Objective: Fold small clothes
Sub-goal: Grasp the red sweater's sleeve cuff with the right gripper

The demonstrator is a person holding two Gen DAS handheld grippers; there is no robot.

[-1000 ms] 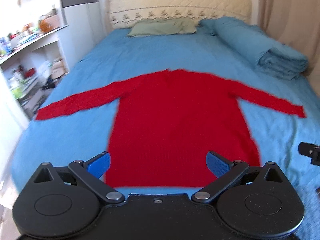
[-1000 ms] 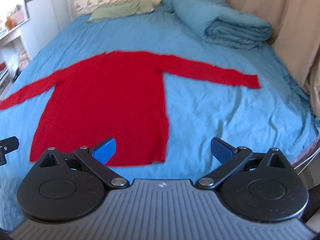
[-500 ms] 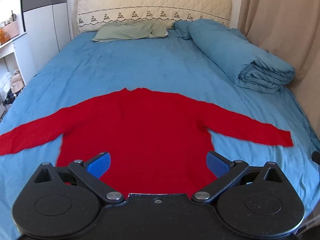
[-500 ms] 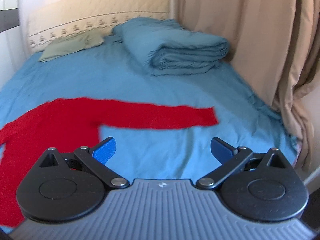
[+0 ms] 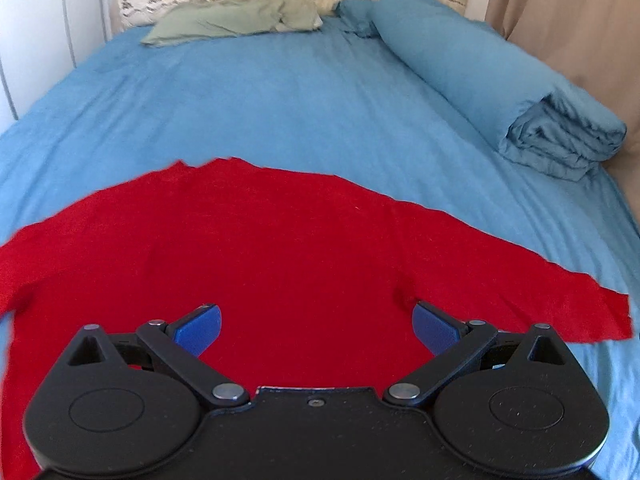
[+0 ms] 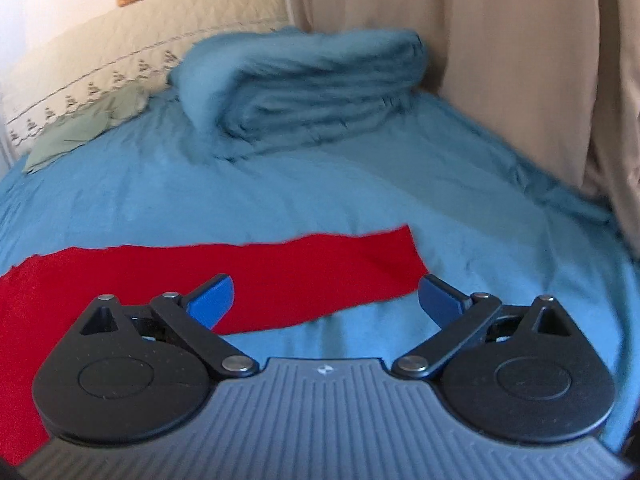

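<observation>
The right gripper (image 6: 325, 299) is hovering with its blue fingers spread wide and empty, just near of the cuff of the red sweater's (image 5: 280, 264) right sleeve (image 6: 320, 276). The left gripper (image 5: 316, 326), likewise spread, is hanging over the sweater's body, which is lying flat on the blue bedsheet (image 5: 280, 100). The step probably calls for pinching only the cuff, not the sheet, then carrying it left across the chest.

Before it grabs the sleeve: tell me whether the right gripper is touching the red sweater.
Cannot tell. In the right wrist view the open right gripper frames the red sweater's sleeve end, but neither contact nor gap shows plainly.
</observation>
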